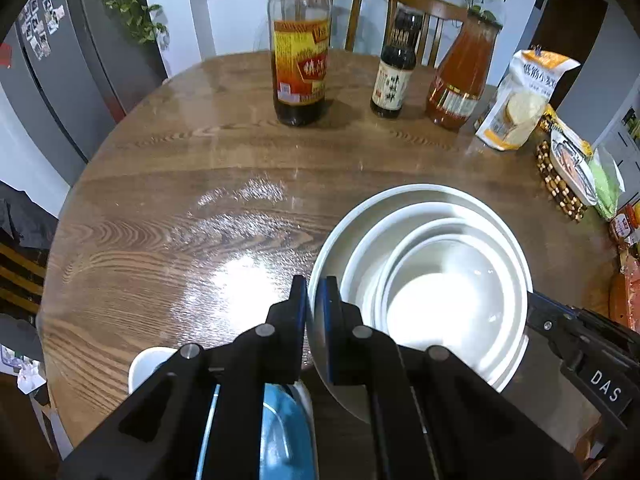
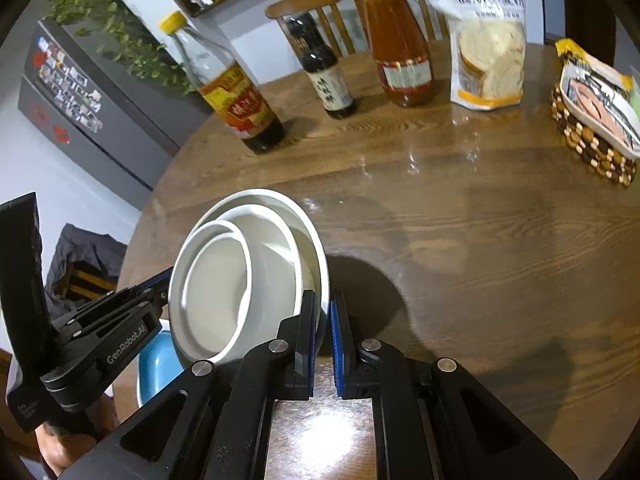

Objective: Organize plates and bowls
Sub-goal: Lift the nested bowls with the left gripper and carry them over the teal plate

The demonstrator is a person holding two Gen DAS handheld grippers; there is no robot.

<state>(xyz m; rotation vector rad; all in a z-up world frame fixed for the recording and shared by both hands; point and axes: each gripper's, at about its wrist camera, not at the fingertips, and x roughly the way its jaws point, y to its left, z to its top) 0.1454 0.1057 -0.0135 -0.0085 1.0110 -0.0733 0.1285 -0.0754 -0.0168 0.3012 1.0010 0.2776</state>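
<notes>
A stack of white dishes (image 1: 440,280), a wide plate with two smaller bowls nested in it, is held tilted above the round wooden table (image 1: 180,200). My left gripper (image 1: 314,292) is shut on the plate's left rim. My right gripper (image 2: 325,308) is shut on the opposite rim of the same stack (image 2: 224,292). Each gripper shows in the other's view: the right one (image 1: 568,332) and the left one (image 2: 120,316). A blue bowl (image 1: 280,428) and a small white bowl (image 1: 148,364) sit below the left gripper; the blue bowl also shows in the right wrist view (image 2: 158,364).
Three sauce bottles (image 1: 300,60) stand at the table's far side. A cracker bag (image 1: 516,100) and a beaded basket of snack packets (image 1: 568,176) sit at the right. Wooden chairs (image 1: 420,12) stand behind the table, a grey fridge (image 1: 60,80) at left.
</notes>
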